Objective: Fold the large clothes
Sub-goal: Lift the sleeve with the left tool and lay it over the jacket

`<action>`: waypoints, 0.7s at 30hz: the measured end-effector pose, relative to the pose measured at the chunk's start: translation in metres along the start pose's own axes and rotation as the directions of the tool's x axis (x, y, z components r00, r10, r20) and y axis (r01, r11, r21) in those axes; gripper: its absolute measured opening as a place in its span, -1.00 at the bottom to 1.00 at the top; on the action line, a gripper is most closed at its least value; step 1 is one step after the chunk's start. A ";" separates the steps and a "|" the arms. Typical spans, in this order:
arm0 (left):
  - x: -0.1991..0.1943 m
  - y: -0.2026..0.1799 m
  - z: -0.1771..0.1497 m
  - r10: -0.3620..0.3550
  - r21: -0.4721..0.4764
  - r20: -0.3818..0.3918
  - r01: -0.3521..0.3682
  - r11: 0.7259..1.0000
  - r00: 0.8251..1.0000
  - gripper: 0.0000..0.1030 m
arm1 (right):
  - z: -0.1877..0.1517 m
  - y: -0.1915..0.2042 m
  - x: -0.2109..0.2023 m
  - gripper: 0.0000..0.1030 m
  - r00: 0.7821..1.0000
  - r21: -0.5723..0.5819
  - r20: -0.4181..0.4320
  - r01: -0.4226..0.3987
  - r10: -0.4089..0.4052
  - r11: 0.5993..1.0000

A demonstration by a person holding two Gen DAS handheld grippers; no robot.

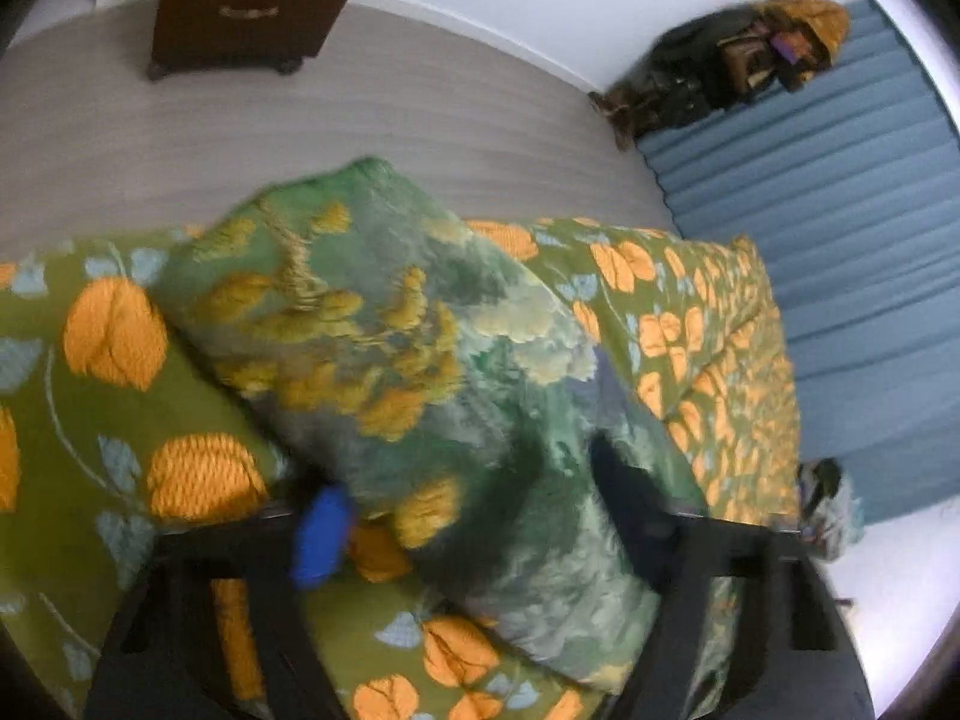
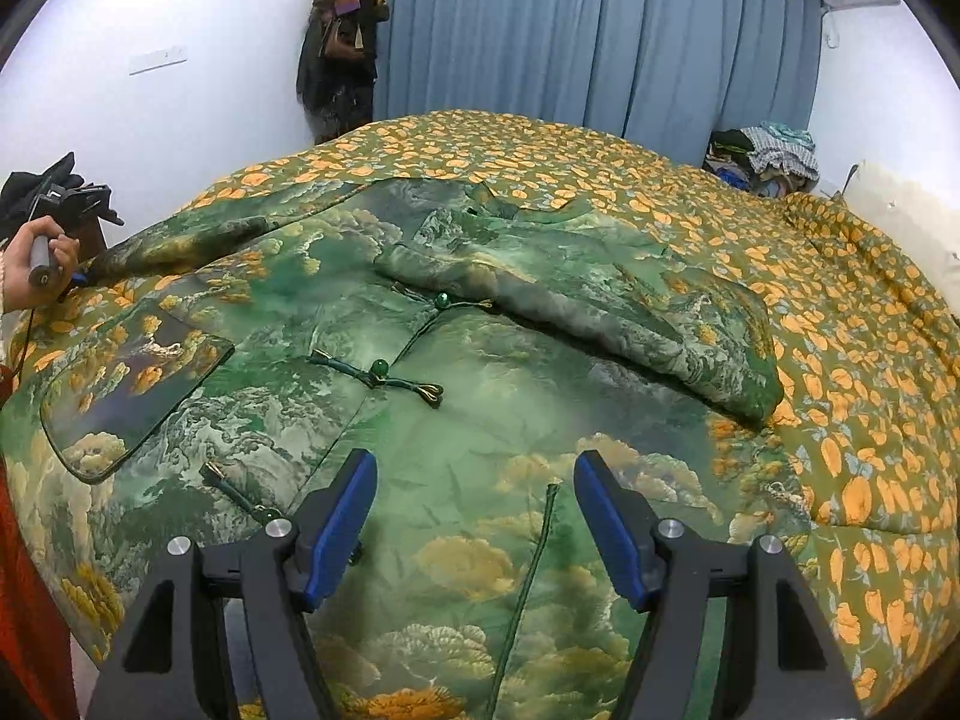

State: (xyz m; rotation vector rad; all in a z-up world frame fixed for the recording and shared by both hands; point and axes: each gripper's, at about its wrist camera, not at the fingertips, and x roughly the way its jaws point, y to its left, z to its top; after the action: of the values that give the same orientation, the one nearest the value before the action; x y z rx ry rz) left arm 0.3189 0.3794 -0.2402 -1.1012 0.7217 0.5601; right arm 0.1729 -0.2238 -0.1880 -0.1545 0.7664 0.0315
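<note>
Right gripper point(image 2: 474, 522) hangs with jaws wide and empty over the jacket point(image 2: 456, 420), which lies spread on the bed point(image 2: 870, 360). Left gripper point(image 1: 462, 516) has its jaws around the slick brocade sleeve point(image 1: 372, 324); pad contact is blurred. Risk: glossy fabric slipping free, or quilted bedspread snagging; beaded frog fasteners point(image 2: 378, 375) could catch.

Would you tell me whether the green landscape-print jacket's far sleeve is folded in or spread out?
Folded in: the sleeve lies across the jacket's chest.
</note>
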 end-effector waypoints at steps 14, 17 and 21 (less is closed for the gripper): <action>-0.088 -0.241 -0.102 -0.191 0.736 0.212 -0.029 0.676 0.958 -0.83 | 0.003 -0.015 0.001 0.35 1.000 0.076 0.019 -0.026 0.025 0.997; -0.093 -0.295 -0.167 -0.270 0.861 0.146 0.012 0.509 0.952 -0.83 | 0.003 -0.023 0.001 0.35 1.000 0.107 0.024 -0.021 0.018 0.994; -0.066 -0.334 -0.261 -0.271 0.953 0.033 0.051 0.299 0.962 -0.83 | 0.003 -0.037 -0.001 0.35 1.000 0.148 0.028 -0.014 0.010 0.989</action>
State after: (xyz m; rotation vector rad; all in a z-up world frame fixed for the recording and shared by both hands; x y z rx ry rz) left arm 0.4547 0.0127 -0.0631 0.0553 0.5939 -0.0325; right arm 0.1770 -0.2600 -0.1807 -0.0076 0.7398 -0.0117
